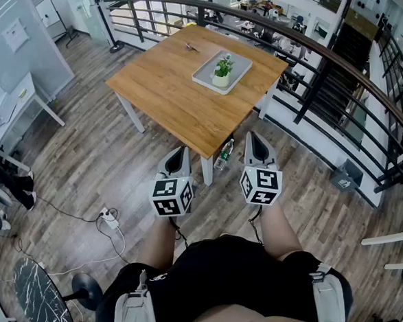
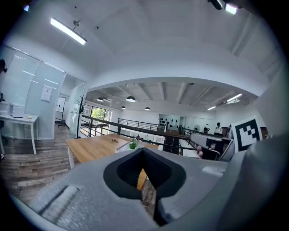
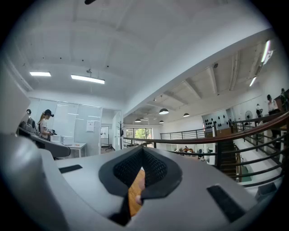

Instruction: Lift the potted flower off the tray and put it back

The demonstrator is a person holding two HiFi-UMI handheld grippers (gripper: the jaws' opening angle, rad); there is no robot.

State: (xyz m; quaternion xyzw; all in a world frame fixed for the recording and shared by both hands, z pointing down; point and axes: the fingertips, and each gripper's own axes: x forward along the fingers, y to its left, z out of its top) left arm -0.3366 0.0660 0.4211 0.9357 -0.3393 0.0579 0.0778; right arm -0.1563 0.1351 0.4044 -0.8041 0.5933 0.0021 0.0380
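your black shorts (image 1: pixel 223 272) sit nearest, filling the bottom of the head view, and your two forearms reach out from them toward 12 o'clock. the left gripper (image 1: pixel 180 150) is at the end of the left forearm, its marker cube facing up at you. in the left gripper view its jaws are pressed together at the tips with nothing between them; only floor and table edge show through the gap behind the pads. the right gripper (image 1: pixel 252 134) is beside it at 3 o'clock, well apart from it. its jaws are likewise pressed together on nothing. both grippers hang over the wooden floor (image 1: pixel 85 172), short of the table.

the wooden table (image 1: pixel 162 91) stands at 12 o'clock from the grippers, one corner pointing back toward you. the tray (image 1: pixel 239 63) lies on it near the far corner, at about 1 o'clock from the table's middle. the potted flower (image 1: pixel 221 71) stands upright on the tray, a small green plant in a pale pot, well apart from both grippers. a small dark object (image 1: pixel 191 47) lies on the tabletop at 11 o'clock from the tray.

a bottle (image 1: pixel 223 155) lies on the floor by the near table leg, between the two grippers' tips. a power strip (image 1: pixel 110 218) with its cable lies at 8 o'clock from the left gripper. a dark railing (image 1: pixel 317 42) curves round behind the table from 12 to 3 o'clock.
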